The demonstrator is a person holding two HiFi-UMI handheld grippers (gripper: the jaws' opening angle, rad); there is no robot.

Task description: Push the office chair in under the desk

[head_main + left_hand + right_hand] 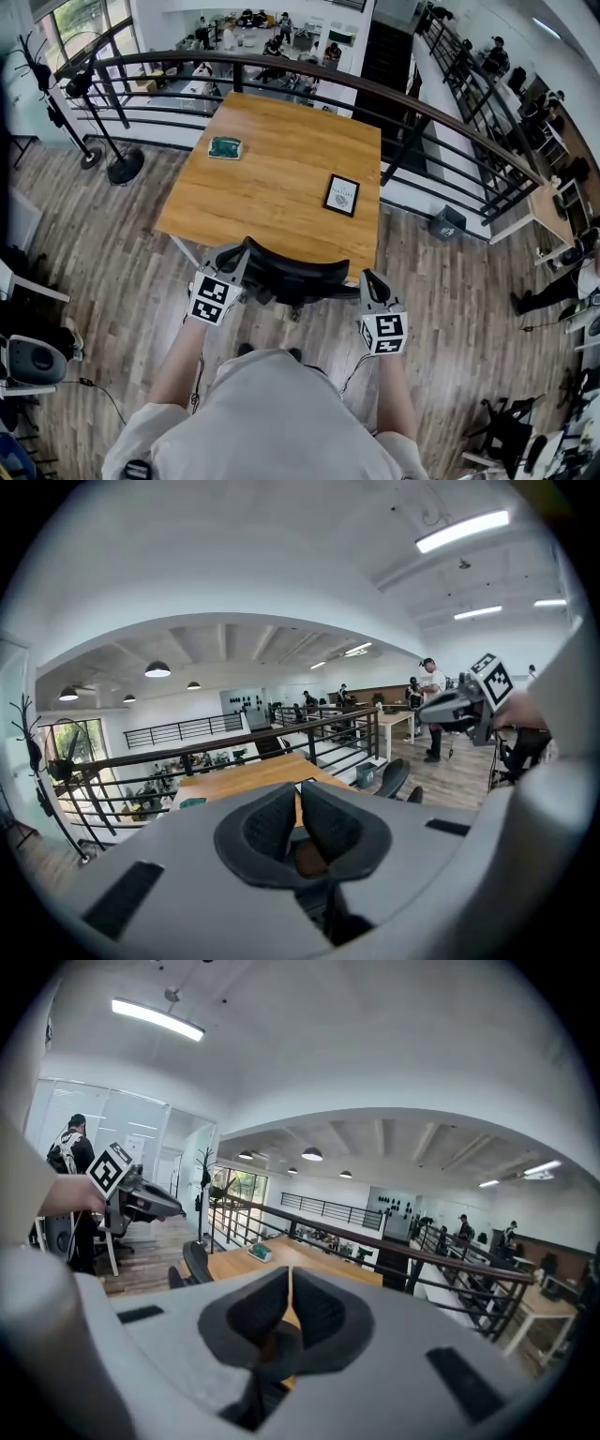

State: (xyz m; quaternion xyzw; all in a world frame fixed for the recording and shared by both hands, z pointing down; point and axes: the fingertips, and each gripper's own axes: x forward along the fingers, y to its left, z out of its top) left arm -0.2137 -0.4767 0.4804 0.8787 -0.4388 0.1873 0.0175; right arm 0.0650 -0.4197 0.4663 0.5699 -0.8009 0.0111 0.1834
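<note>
While both pairs of jaws stand pressed together with nothing between them, we hold our left gripper (232, 262) and right gripper (372, 283) by either end of the office chair's (295, 272) curved black backrest, which sits at the desk's (281, 150) near edge. Bare plank floor (122, 244) lies open on both sides. A dark curved railing (394, 103) runs just behind the smooth wooden top's far edge.

The wooden desk (272, 178) carries a small green object (225, 147) and a black-framed card (341, 195), well apart.
</note>
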